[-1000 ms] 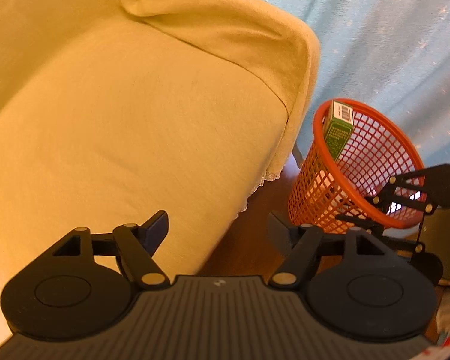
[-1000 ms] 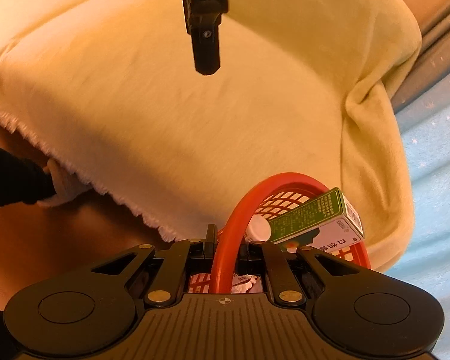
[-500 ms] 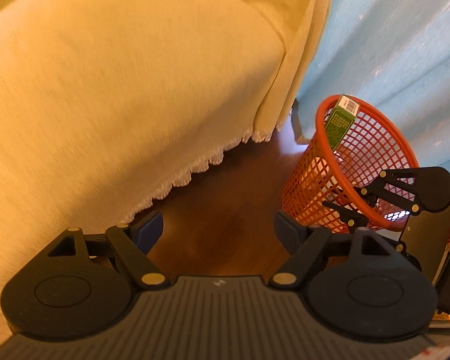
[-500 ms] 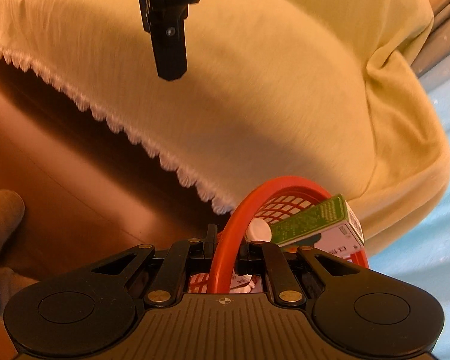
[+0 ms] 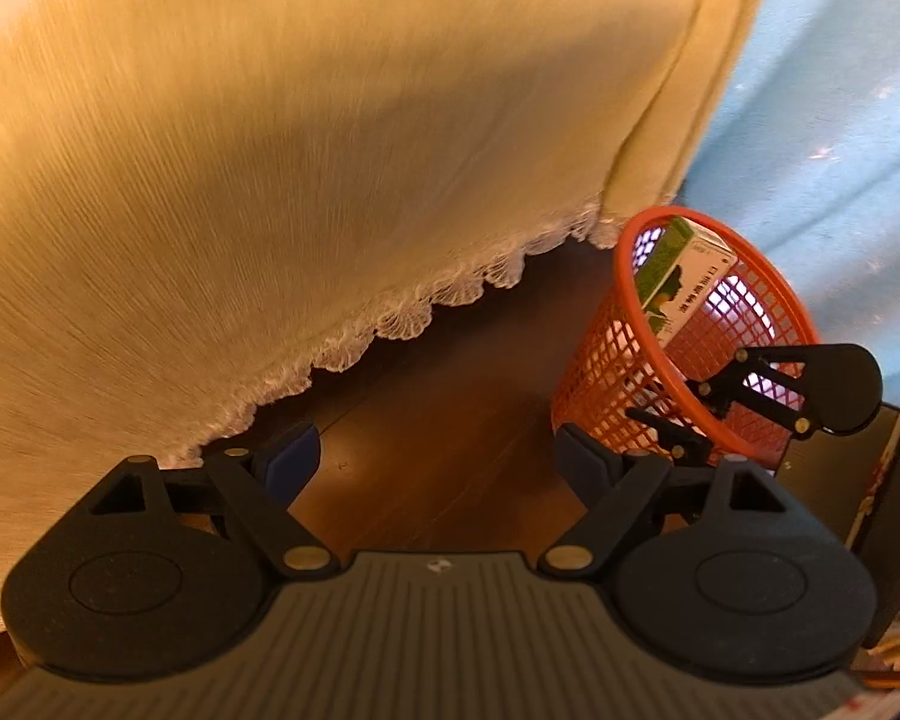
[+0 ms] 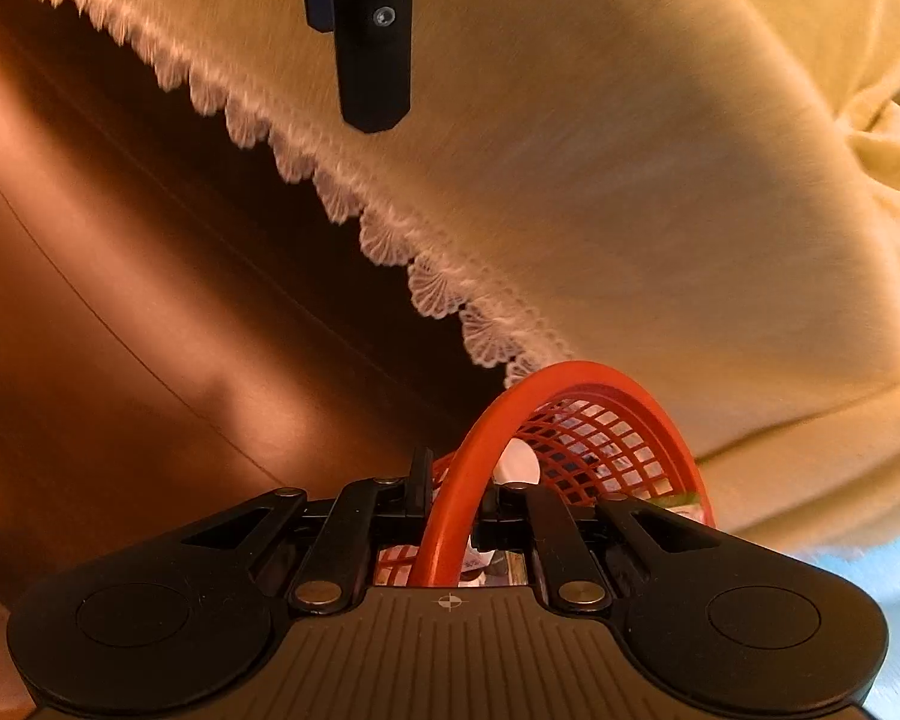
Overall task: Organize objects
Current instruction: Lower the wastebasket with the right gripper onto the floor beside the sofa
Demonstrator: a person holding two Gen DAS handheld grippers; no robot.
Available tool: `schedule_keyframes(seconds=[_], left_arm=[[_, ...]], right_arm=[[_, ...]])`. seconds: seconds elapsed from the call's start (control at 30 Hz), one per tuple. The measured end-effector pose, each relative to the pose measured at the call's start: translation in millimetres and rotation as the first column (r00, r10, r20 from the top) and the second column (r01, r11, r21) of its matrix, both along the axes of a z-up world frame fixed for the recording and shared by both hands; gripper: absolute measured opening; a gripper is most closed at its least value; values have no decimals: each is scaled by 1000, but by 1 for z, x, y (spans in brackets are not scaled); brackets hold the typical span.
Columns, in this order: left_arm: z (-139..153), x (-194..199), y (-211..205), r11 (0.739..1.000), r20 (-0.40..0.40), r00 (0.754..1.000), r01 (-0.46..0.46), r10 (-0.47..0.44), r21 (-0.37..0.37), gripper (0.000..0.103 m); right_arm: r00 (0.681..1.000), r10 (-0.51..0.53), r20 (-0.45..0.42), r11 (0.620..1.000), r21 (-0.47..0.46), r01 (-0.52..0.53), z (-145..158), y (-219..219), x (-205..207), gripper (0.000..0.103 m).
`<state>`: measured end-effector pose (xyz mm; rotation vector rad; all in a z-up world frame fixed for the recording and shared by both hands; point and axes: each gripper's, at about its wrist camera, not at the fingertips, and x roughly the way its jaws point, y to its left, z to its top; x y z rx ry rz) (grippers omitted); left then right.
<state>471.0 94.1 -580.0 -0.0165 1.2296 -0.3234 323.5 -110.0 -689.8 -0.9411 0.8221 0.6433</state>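
Right gripper (image 6: 450,501) was pinched on the orange mesh basket (image 5: 699,354) rim, basket beside the yellow cover's lace hem | green-and-white carton (image 5: 681,282) leaned inside | left gripper (image 5: 438,462) was spread wide, empty | advice: carry level, grip firm, clear of the hem.

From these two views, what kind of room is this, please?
Probably a living room or bedroom in a home. A cream cloth with a lace hem drapes a sofa or bed, a light blue curtain hangs behind, and a small orange mesh basket stands over a dark wooden floor.
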Motion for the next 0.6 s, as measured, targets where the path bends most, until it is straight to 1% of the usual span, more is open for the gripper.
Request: schedule_keyframes(seconds=[0.17, 0.27, 0.33, 0.43, 0.53, 0.6], left_arm=[[-46, 0, 2, 1000, -6, 1000, -3, 3, 8, 83], [-66, -2, 4, 1000, -14, 1000, -13, 14, 6, 83], [-75, -3, 5, 1000, -19, 1000, -14, 15, 7, 83], [-82, -5, 5, 1000, -34, 999, -9, 9, 8, 83], [-84, -8, 4, 1000, -41, 999, -9, 9, 6, 83], [-84, -9, 4, 1000, -46, 999, -11, 11, 3, 83]], right_arm=[[998, 29, 56, 1000, -9, -28, -51, -1, 16, 7], [996, 33, 83, 999, -11, -32, -74, -2, 23, 7], [996, 28, 81, 1000, -13, -27, -85, -2, 26, 8], [994, 42, 98, 999, -5, -42, -94, -1, 23, 8], [992, 71, 103, 997, -17, -70, -102, 3, 16, 13], [992, 70, 103, 997, -27, -68, -104, 4, 12, 15]])
